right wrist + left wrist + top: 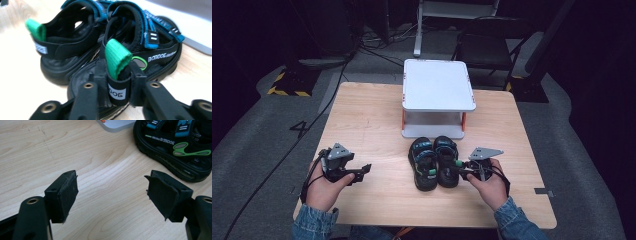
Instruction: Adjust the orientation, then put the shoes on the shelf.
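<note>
1. Pair of black children's sandals sits side by side on the wooden surface (362,125), just in front of the white two-tier shoe rack (437,85). Both rack tiers look bare.
2. Right tool (117,82) is clamped on the heel strap of the right-hand sandal (447,161), below its green pull tab (116,56). Sole looks down on the surface.
3. Left tool (111,195) has jaws wide, holding nothing, near the left-hand sandal (172,150) but apart from it.
4. Judgement: grasp made; lifting and placing both sandals remains.
</note>
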